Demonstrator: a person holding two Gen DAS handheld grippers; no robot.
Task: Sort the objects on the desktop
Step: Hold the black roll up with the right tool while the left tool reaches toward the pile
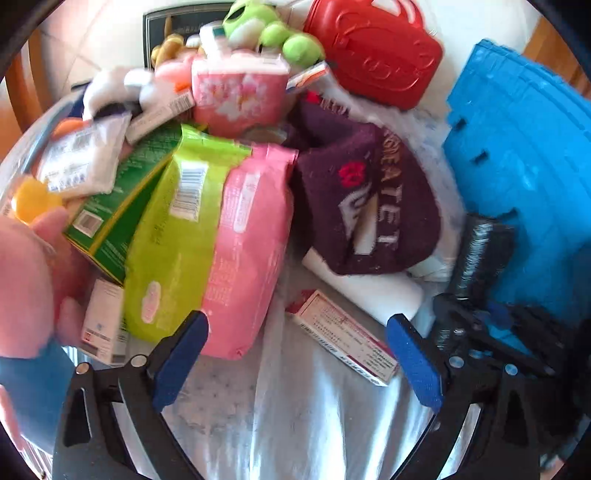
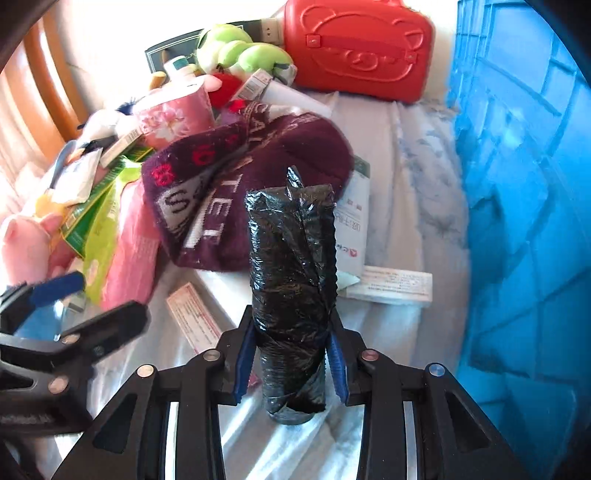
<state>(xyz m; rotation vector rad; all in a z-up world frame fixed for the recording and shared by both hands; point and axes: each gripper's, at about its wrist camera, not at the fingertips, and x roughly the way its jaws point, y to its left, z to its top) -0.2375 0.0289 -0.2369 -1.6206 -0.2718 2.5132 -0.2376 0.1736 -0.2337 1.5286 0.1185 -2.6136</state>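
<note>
My right gripper (image 2: pixel 291 365) is shut on a roll of black bin bags (image 2: pixel 291 266), held upright above the white cloth; the roll also shows in the left wrist view (image 1: pixel 476 247). My left gripper (image 1: pixel 295 328) is open and empty, just before a pink wipes pack (image 1: pixel 247 251) and a small red-and-white box (image 1: pixel 343 336). It also shows in the right wrist view (image 2: pixel 70 295). A purple knitted cloth (image 1: pixel 362 199) lies in the middle of the pile. A blue crate (image 2: pixel 524 221) stands at the right.
The pile holds a green wipes pack (image 1: pixel 173 236), a green box (image 1: pixel 110 218), a pink tissue pack (image 1: pixel 236 92), a green plush frog (image 1: pixel 269 29) and a red case (image 1: pixel 376 51). A pink plush (image 2: pixel 26 243) lies at the left. Wooden chair slats (image 2: pixel 48 85) stand behind.
</note>
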